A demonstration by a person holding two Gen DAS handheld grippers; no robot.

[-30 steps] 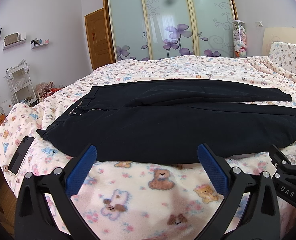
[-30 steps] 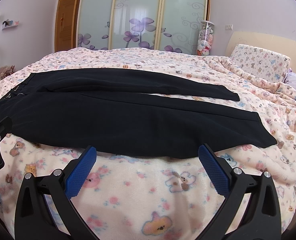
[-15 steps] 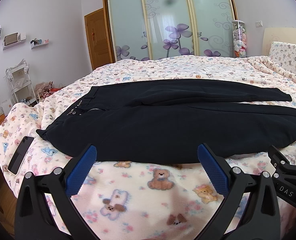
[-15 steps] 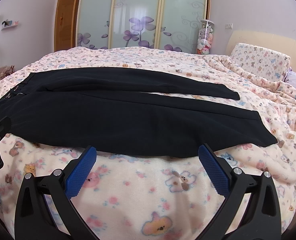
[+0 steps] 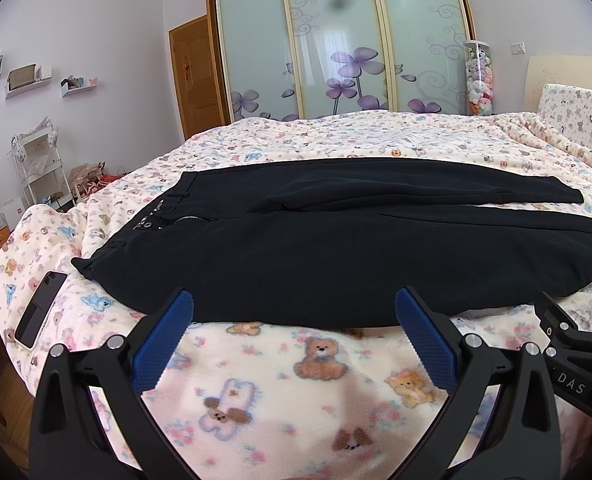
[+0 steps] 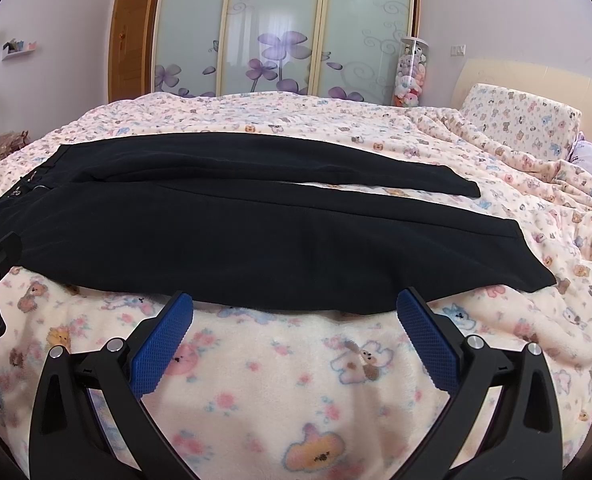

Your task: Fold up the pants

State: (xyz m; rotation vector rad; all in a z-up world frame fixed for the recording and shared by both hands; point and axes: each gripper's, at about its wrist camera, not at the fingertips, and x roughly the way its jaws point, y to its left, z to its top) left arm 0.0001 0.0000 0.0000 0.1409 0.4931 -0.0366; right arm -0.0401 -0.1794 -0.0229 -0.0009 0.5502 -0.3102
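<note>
Black pants point(image 5: 335, 248) lie flat across the bed, waist to the left, both legs running right; they also show in the right wrist view point(image 6: 256, 232). My left gripper point(image 5: 294, 308) is open and empty, its blue pads just short of the near edge of the pants near the waist half. My right gripper point(image 6: 294, 308) is open and empty, just short of the near leg's edge toward the cuffs. The right gripper's body shows at the right edge of the left wrist view point(image 5: 575, 344).
The bed has a pink teddy-bear blanket point(image 5: 296, 392). A dark phone point(image 5: 40, 304) lies at the bed's left edge. A pillow point(image 6: 519, 120) sits at the far right. A sliding wardrobe point(image 5: 335, 40), a door and a white shelf rack point(image 5: 40, 164) stand beyond.
</note>
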